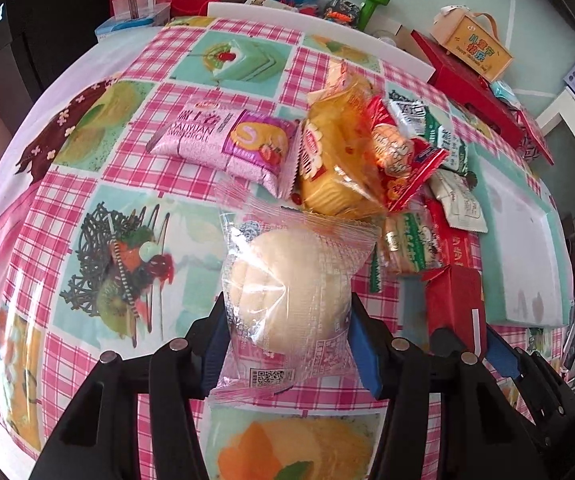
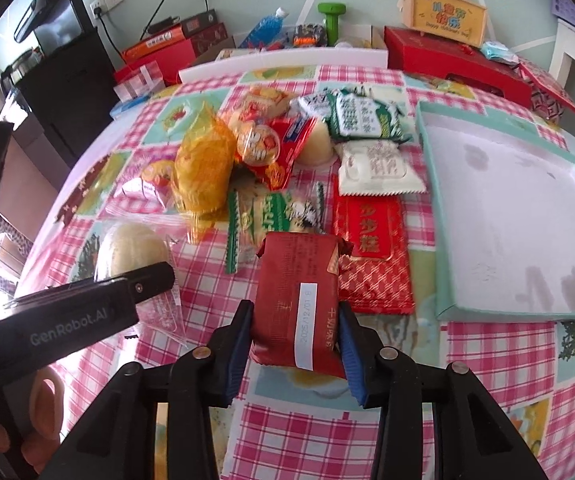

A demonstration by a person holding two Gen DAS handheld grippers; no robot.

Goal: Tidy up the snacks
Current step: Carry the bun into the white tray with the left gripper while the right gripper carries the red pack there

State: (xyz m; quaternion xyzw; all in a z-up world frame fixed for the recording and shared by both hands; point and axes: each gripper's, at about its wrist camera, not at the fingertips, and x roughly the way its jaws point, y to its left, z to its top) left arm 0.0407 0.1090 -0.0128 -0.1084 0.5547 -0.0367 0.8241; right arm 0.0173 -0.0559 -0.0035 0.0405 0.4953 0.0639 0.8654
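Left wrist view: left gripper [image 1: 287, 332] clamped on a clear bag with a pale round bun [image 1: 287, 288], blue pads [image 1: 363, 352] pressed on both sides of the bag, bag lifted at the picture's middle, just above 6 o'clock. Pink swiss roll pack [image 1: 227, 140] flat on the checked tablecloth [image 1: 87, 184] at 11 o'clock from the bun. Yellow cake bag [image 1: 335, 160] at 12 o'clock, leaning on a heap of red and green snack packs [image 1: 411, 148]. Mint-rimmed tray [image 1: 523, 240] at 3 o'clock, white inside. Red box [image 1: 471, 92] and small tan gift box [image 1: 475, 46] at 1 o'clock, at the far table edge. Right wrist view: right gripper [image 2: 295, 344] squeezed narrow on a dark red snack pack [image 2: 295, 292], pads tight on both long sides, white date strip facing up, pack at 6 o'clock of the heap. Red foil pack [image 2: 371, 256] just beside it at 2 o'clock, flat on the cloth. Green-edged cracker pack [image 2: 275, 216] at 12 o'clock, near. White pack [image 2: 379, 168] and green-and-white packs [image 2: 359, 116] farther at 1 o'clock. Same tray [image 2: 439, 216] at 3 o'clock. Other gripper with the bun bag [image 2: 131, 248] at 9 o'clock. Green dumbbell [image 2: 332, 20] and blue bottle [image 2: 265, 26] at 12 o'clock, behind the table.
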